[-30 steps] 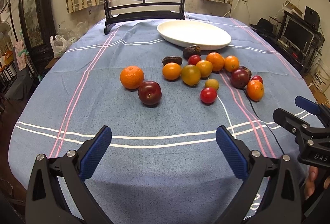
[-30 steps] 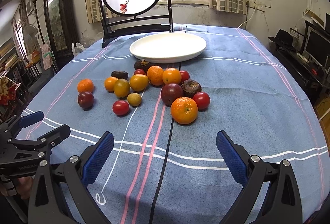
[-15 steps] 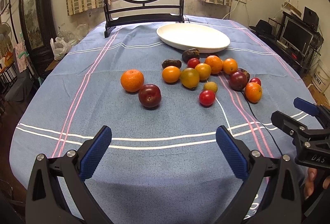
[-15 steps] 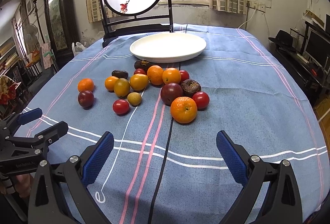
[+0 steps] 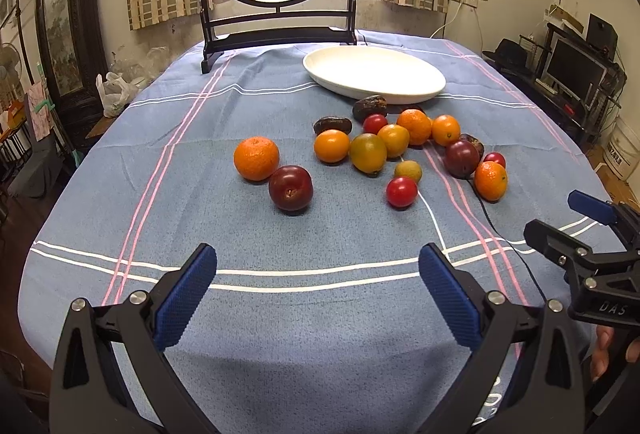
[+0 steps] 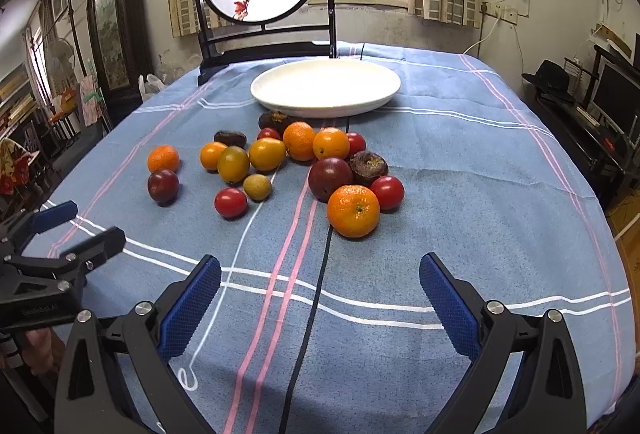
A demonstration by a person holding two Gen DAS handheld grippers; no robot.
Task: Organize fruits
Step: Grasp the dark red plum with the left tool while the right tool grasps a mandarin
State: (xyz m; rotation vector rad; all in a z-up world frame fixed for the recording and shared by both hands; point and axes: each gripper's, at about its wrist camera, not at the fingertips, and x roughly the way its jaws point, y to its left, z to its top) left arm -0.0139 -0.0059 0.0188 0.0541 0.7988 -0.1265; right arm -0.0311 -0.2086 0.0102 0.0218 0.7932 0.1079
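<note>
Left gripper [image 5: 318,290] and right gripper [image 6: 320,290]: jaws spread, empty, above table's near edge. Fruits [image 6: 304,162] clustered mid-table; white plate [image 6: 325,87] toward far edge, empty.

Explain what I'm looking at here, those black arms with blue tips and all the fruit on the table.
No robot here: a person holds a pair of hand-held tongs in each hand, with a wide-angle camera on each looking forward along its blue pads. One picture is from the left tongs, the other from the right tongs. Each camera also catches the other tool at its edge, with a bit of the person's hand behind it. Both tongs are open and hold nothing. On the blue striped tablecloth lie loose oranges, dark plums, small red tomatoes and some other fruit. Beyond them sits an empty white plate.
</note>
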